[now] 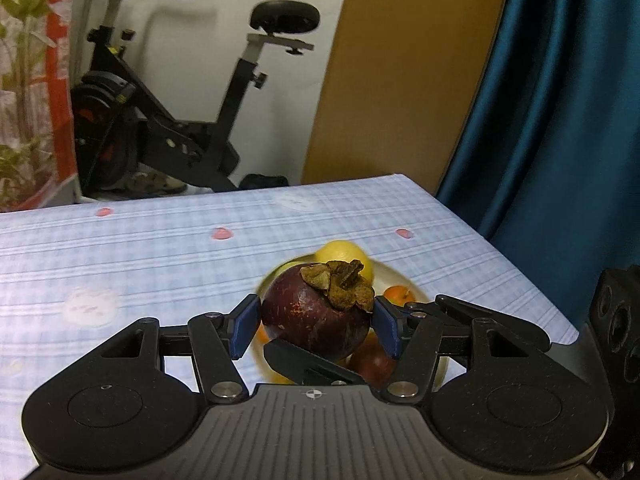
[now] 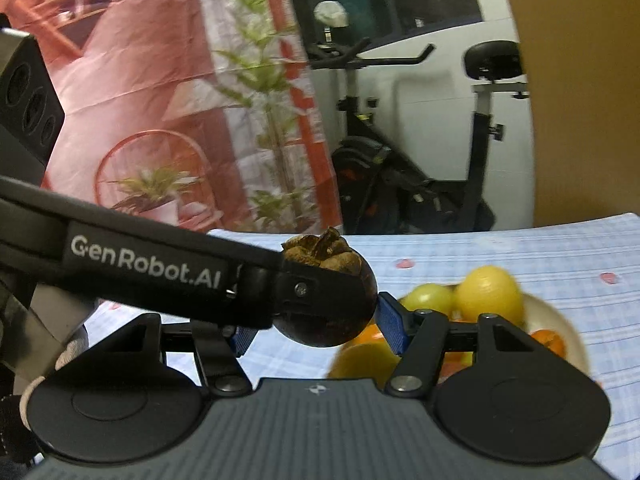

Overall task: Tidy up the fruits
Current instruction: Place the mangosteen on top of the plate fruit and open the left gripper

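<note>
Gripping one dark purple mangosteen (image 1: pixel 316 316) from both sides, the left gripper (image 1: pixel 316 326) and right gripper (image 2: pixel 316 326) are clamping it together above the fruit plate (image 2: pixel 560 320) on the surface (image 1: pixel 160 248). Uneven pulling risks it slipping loose, bruising the fruit below. Its dry brown calyx is pointing upward.
</note>
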`<control>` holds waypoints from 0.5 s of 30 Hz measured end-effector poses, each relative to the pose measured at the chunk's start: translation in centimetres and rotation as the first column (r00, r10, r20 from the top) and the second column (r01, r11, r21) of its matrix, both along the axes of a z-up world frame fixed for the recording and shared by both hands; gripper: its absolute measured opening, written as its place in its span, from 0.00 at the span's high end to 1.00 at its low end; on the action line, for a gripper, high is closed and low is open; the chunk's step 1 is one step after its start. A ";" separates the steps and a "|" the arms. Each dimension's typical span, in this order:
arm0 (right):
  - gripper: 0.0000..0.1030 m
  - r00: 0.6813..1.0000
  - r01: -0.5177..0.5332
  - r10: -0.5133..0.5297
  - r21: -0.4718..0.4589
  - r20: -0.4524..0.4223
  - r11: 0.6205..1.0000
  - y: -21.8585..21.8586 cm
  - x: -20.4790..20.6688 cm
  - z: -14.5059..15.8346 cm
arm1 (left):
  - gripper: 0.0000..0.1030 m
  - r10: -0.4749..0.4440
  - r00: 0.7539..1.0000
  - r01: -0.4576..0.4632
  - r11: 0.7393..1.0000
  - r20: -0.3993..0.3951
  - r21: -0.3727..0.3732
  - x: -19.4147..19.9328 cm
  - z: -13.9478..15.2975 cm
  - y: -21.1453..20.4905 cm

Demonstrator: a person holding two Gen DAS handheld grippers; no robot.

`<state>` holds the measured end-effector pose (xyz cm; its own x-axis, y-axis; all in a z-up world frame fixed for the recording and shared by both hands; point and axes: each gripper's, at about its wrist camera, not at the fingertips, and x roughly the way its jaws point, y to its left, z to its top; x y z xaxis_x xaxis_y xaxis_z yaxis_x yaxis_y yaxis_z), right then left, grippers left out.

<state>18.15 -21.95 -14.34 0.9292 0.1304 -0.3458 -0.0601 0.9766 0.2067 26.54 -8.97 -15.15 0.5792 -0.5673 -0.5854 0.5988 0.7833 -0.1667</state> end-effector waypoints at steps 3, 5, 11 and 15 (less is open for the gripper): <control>0.38 0.999 0.033 -0.033 -0.002 -0.025 0.999 -1.7 0.4 -0.1 | 0.38 -0.019 0.999 0.019 1.000 -0.033 -0.015 1.2 -0.7 -1.5; 0.38 0.997 0.059 -0.059 -0.001 -0.045 0.998 -2.7 0.5 -0.3 | 0.38 -0.029 0.998 0.028 0.999 -0.055 -0.016 1.8 -1.2 -2.5; 0.39 0.990 0.107 -0.107 0.001 -0.095 0.994 -4.1 1.0 -1.2 | 0.38 -0.039 0.993 0.036 0.999 -0.111 -0.025 3.3 -2.8 -3.6; 0.38 0.987 0.116 -0.116 -0.013 -0.109 0.993 -4.2 1.1 -1.6 | 0.38 -0.031 0.992 0.028 0.999 -0.120 -0.025 3.7 -3.3 -3.8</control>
<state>19.25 -26.11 -15.94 0.8944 0.0214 -0.4467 0.0762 0.9770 0.1993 30.28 -12.76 -18.43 0.4884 -0.5975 -0.6359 0.5961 0.7607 -0.2569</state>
